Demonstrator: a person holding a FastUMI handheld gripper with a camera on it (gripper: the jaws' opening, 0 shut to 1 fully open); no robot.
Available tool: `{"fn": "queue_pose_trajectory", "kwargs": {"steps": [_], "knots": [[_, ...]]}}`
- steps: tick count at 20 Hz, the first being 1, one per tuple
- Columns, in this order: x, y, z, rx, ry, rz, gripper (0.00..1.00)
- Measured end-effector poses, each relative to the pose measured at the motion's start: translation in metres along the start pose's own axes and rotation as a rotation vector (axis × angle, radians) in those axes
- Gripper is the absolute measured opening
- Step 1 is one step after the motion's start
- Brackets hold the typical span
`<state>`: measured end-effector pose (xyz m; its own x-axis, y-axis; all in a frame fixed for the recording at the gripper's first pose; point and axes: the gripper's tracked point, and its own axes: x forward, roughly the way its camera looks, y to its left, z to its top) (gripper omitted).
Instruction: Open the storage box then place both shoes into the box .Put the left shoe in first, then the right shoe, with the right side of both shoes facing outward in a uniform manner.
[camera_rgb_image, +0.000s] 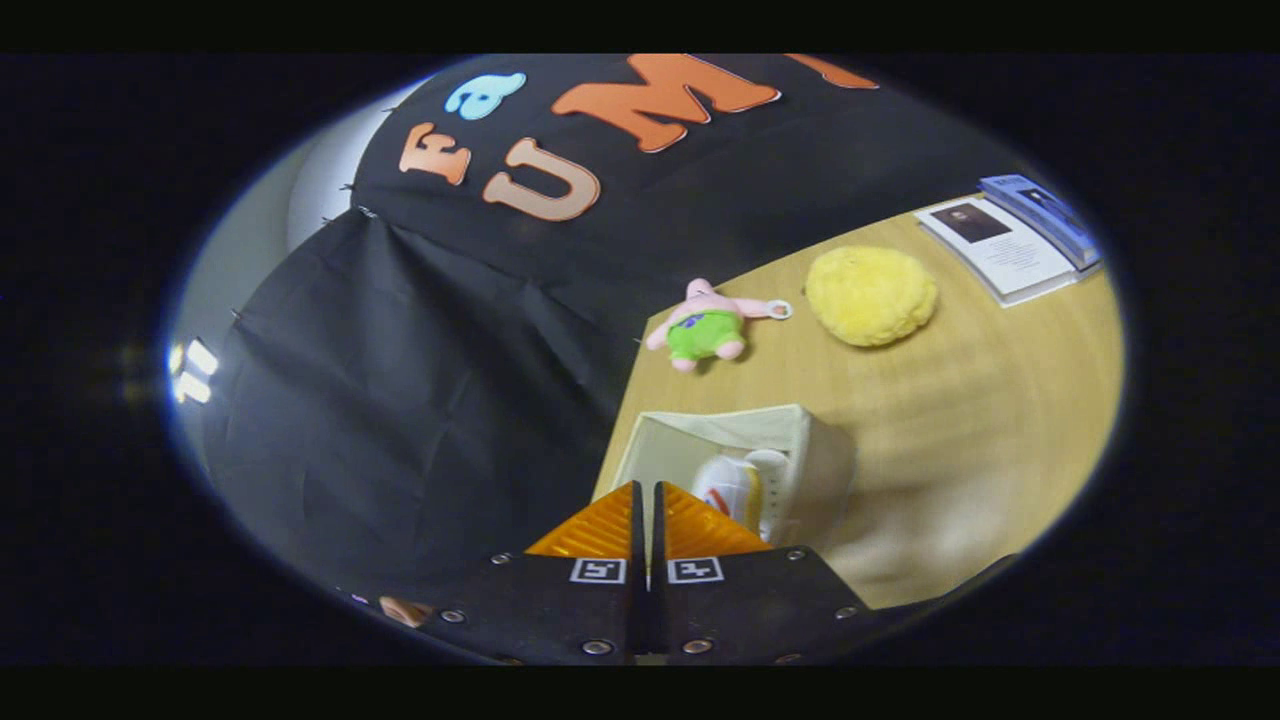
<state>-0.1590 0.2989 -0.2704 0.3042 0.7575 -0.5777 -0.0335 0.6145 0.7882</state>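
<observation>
Gripper fingers pressed together and empty hover above the open storage box on the wooden table, one shoe inside; the second shoe likely needs matching orientation, lowered beside it.

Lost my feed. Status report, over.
Gripper shut, empty, above storage box. Box open, white shoe inside. Pink plush and yellow plush well beyond.
</observation>
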Motion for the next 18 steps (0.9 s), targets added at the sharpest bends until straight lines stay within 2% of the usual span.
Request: {"fn": "queue_pose_trajectory", "kwargs": {"steps": [3, 4, 10, 14, 18], "knots": [[0.006, 0.0, -0.015, -0.041, 0.05, -0.012, 0.01], [0.006, -0.006, -0.017, -0.05, 0.05, -0.046, 0.01], [-0.011, -0.027, -0.026, -0.14, 0.058, -0.121, 0.03], [-0.032, -0.041, -0.016, -0.204, 0.006, -0.184, 0.17], [-0.058, -0.055, 0.008, -0.316, -0.082, -0.259, 0.4]]}}
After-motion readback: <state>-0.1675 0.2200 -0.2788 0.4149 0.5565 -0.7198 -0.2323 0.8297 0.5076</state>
